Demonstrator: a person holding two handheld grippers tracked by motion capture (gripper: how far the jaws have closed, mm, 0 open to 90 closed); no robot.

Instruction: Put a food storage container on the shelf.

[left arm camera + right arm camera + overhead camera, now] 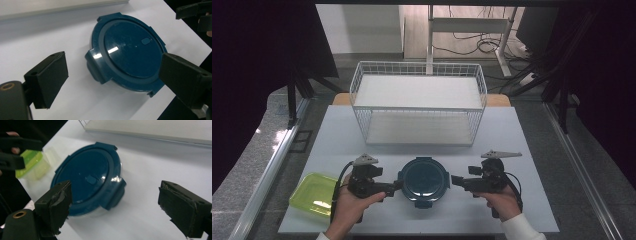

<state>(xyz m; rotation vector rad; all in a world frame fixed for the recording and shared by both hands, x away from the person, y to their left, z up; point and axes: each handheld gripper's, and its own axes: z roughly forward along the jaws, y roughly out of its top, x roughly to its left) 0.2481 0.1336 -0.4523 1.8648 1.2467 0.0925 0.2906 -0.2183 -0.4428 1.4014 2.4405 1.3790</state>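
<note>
Round blue lidded container (424,179) sits at the tabletop's (512,135) 6 o'clock edge, left tongs (398,185) at its 9 and right tongs (456,179) at its 3, both spread and empty (likely flanking its latches).

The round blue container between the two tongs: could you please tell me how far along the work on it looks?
Done: the round blue container sits lidded near the table's front edge. In hand: nothing; the left tongs and right tongs flank it with jaws open, not pressing it. Left: probably gripping it and perhaps moving it to the white wire rack behind, whose shelves look bare. The green container lies apart at the left.
</note>
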